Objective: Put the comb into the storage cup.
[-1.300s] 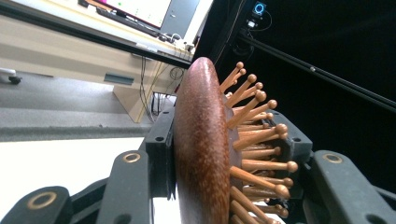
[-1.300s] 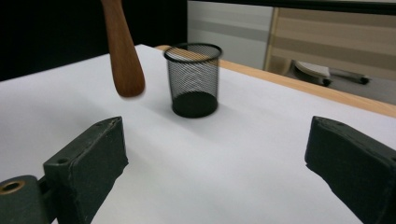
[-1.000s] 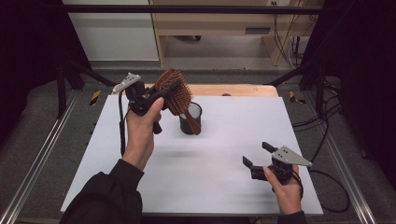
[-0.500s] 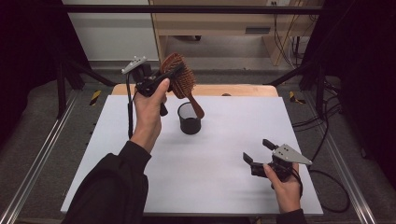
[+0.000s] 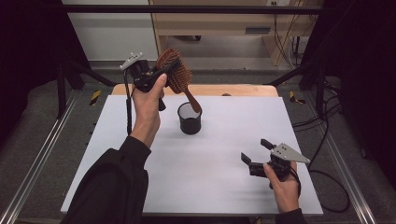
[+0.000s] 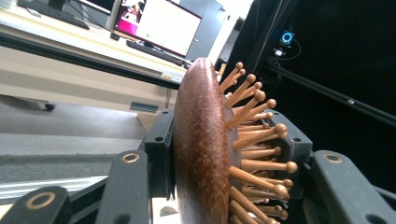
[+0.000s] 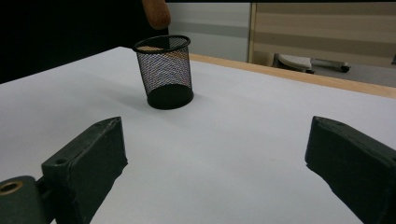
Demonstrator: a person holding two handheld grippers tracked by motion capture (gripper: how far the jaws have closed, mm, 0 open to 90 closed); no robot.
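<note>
- Since the earlier frame, left gripper (image 5: pixel 161 77) has risen farther above the desk (image 5: pixel 116 140), lifting the hairbrush (image 5: pixel 176 77) so its handle tip now hangs just over the mesh cup's (image 5: pixel 189 119) rim.
- Left gripper: jaws clamped on the brush head, one against the smooth wooden back (image 6: pixel 201 149), the other against the bristle side.
- Brush: tilted, head up, handle sloping down toward the cup.
- Right gripper (image 5: pixel 259 151): jaws wide apart, holding nothing, low over the desk's near right part, well apart from the cup.
- Cup: upright at mid-desk.
</note>
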